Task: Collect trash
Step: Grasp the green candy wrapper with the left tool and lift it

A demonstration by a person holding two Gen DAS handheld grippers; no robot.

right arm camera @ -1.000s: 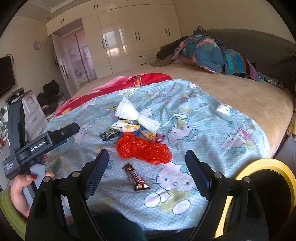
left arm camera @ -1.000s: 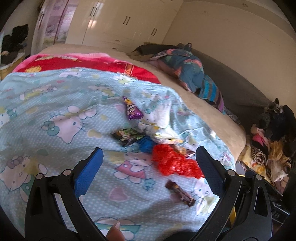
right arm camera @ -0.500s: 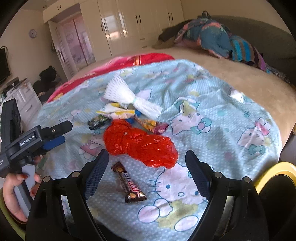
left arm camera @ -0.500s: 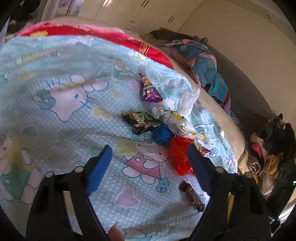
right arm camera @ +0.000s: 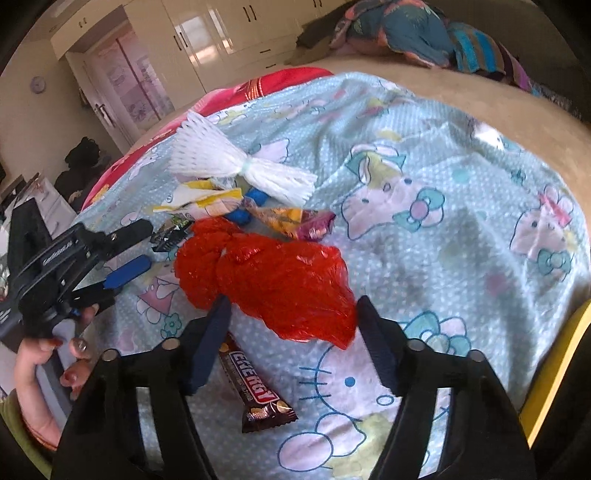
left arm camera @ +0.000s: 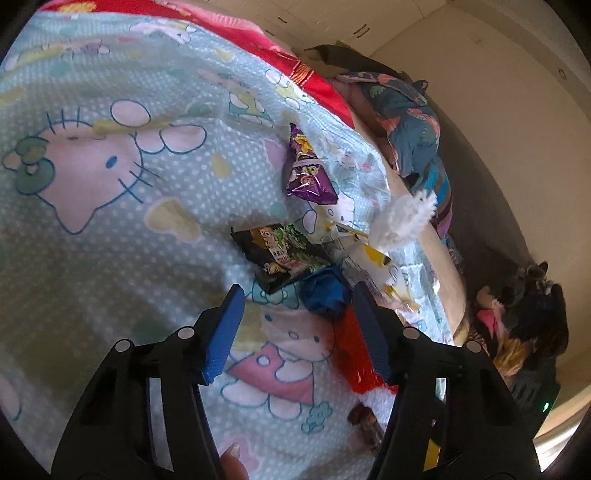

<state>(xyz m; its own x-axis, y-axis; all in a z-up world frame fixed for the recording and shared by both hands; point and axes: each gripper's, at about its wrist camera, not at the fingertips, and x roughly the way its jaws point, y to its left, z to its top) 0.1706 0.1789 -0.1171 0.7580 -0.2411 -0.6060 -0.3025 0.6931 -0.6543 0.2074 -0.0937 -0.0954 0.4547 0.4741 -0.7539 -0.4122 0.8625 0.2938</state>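
Both tools are open: the left tool (left arm camera: 297, 302) hovers over a black snack wrapper (left arm camera: 280, 254), the right tool (right arm camera: 291, 314) over a red plastic bag (right arm camera: 273, 277) and chocolate bar (right arm camera: 255, 391). Trash lies on a cartoon-cat bedspread (right arm camera: 461, 229); cream wardrobes (right arm camera: 221, 33) stand behind
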